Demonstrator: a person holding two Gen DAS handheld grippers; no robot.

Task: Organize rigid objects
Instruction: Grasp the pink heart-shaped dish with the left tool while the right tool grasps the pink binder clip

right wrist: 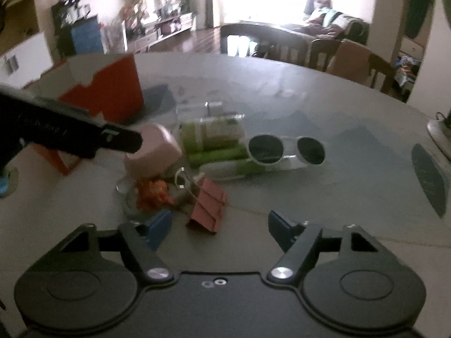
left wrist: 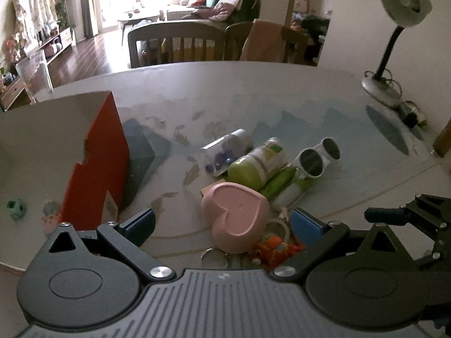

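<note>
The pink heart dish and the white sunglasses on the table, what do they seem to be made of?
The pink heart dish looks like matte ceramic or plaster, perhaps silicone: thick walls, soft rounded edges, no shine. The white sunglasses look like glossy moulded plastic, with smooth round white frames and dark tinted lenses. Neither can be settled by sight alone.

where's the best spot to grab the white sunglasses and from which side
Probably the bridge of the white sunglasses, coming from above. They lie flat with lenses up at the open end of the pile, and the narrow bridge fits between jaws without pressing the lenses. The right gripper stands open, nearest.
</note>
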